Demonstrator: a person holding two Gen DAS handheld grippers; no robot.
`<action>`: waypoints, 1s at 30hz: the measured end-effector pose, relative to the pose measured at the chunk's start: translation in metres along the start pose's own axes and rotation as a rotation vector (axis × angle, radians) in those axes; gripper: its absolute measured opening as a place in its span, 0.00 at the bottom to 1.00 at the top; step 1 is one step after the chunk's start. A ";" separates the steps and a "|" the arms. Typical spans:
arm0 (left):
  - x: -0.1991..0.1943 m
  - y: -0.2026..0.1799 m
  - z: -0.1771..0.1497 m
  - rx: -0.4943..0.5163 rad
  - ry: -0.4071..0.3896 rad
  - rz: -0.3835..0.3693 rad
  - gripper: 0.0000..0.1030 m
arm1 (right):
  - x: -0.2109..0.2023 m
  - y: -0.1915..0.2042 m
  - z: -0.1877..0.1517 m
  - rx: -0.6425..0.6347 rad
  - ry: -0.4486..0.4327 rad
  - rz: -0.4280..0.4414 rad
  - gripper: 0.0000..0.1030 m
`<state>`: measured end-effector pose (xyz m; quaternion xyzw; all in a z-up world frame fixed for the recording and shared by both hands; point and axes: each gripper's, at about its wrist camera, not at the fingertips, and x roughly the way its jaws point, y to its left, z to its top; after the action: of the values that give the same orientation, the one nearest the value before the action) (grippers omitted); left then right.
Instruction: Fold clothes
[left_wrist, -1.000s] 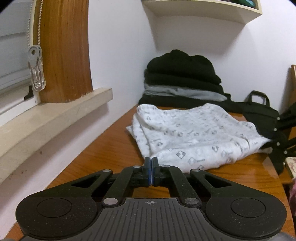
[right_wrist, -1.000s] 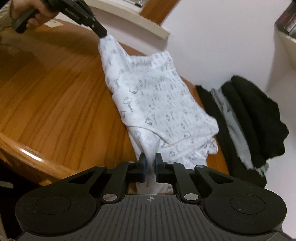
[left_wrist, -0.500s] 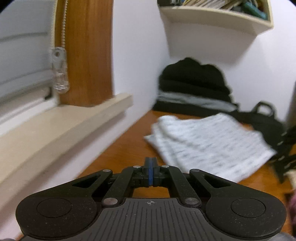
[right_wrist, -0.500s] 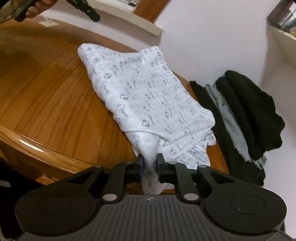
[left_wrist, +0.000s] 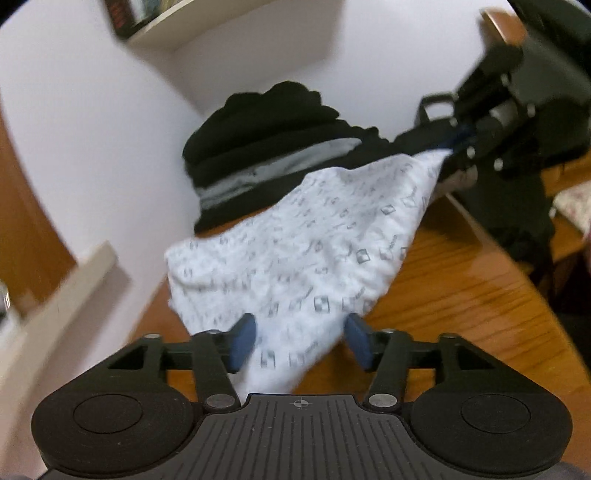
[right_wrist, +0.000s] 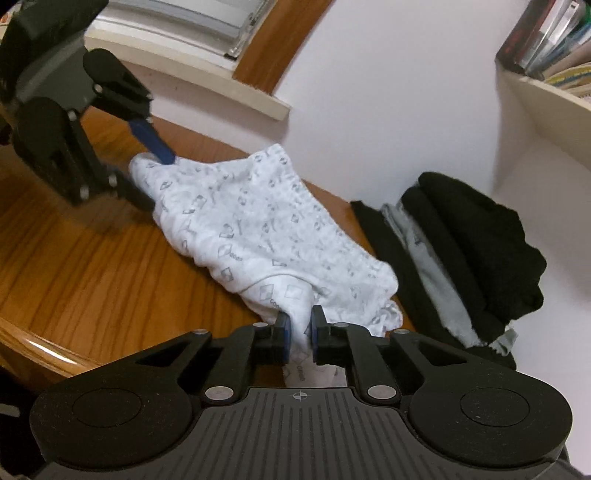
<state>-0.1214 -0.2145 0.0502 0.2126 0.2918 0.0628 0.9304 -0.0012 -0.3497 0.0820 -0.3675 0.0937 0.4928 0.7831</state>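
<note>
Right gripper (right_wrist: 298, 334) pinches one corner of the white patterned garment (right_wrist: 258, 236), closing, while left gripper (left_wrist: 300, 341) opens around the far corner to lift both ends for folding.

I see a stack of black and grey folded garments (right_wrist: 461, 251) against the white wall (right_wrist: 388, 92) at the far end of the wooden table (right_wrist: 74, 266). A shelf with books (right_wrist: 546, 55) hangs above. A black bag (left_wrist: 517, 206) sits beside the table.
</note>
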 end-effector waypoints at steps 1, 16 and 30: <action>0.004 -0.004 0.002 0.031 0.001 0.012 0.59 | -0.001 -0.001 0.000 -0.001 0.001 0.002 0.11; 0.006 0.011 -0.003 0.053 0.039 0.119 0.14 | 0.002 0.007 -0.023 -0.191 0.103 0.059 0.09; -0.011 0.027 0.009 0.054 -0.047 0.195 0.11 | -0.012 -0.008 -0.011 -0.316 0.105 -0.044 0.09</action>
<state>-0.1258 -0.1960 0.0741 0.2666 0.2494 0.1400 0.9204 0.0020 -0.3673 0.0838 -0.5132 0.0476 0.4642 0.7204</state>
